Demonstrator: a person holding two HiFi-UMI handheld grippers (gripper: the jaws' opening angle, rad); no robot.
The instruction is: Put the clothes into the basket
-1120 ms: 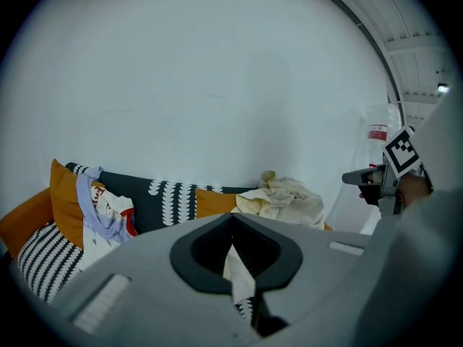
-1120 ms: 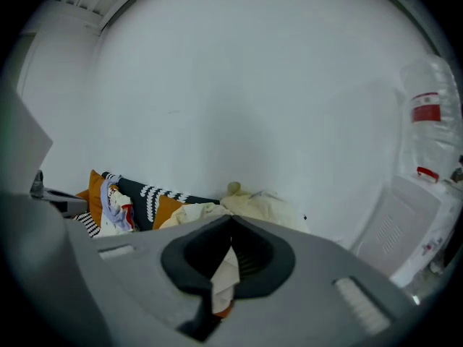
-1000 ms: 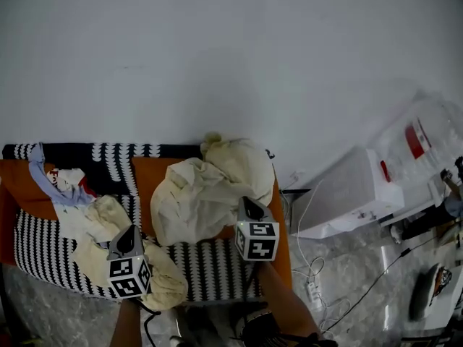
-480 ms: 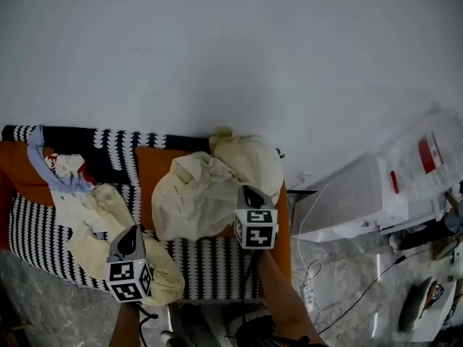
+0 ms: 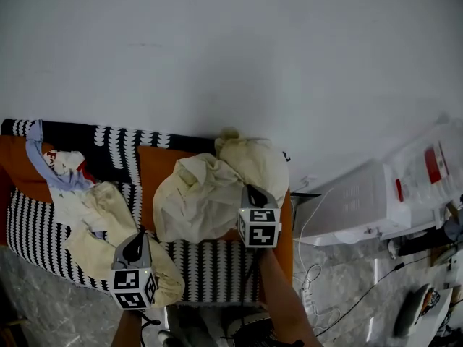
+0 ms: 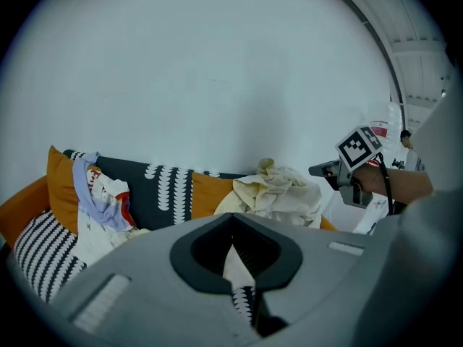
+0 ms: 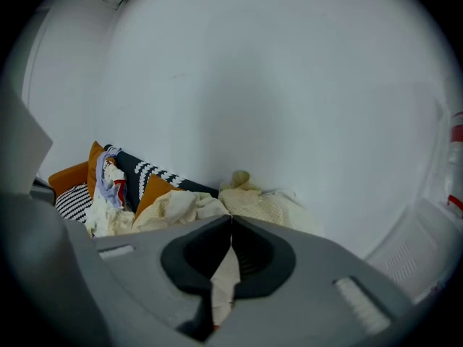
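A crumpled cream pile of clothes (image 5: 206, 194) lies on the sofa's orange cushion, and a second cream garment (image 5: 105, 226) is spread to its left. A white, blue and red garment (image 5: 58, 176) is draped at the far left. My right gripper (image 5: 249, 191) is at the near right edge of the cream pile, its jaws closed together (image 7: 231, 219) with only cloth showing below them. My left gripper (image 5: 135, 246) hovers over the left cream garment, and its jaws also meet at the tip (image 6: 231, 217). No basket is in view.
The sofa (image 5: 210, 266) has a black-and-white patterned cover and stands against a white wall. To its right are a white boxy appliance (image 5: 354, 201) and a clear plastic bag (image 5: 434, 168). Cables (image 5: 318, 284) trail over the marble floor.
The right gripper has edged forward onto the cream pile's near edge and rolled a little. The left gripper has sunk slightly over the left garment. Both stay closed.
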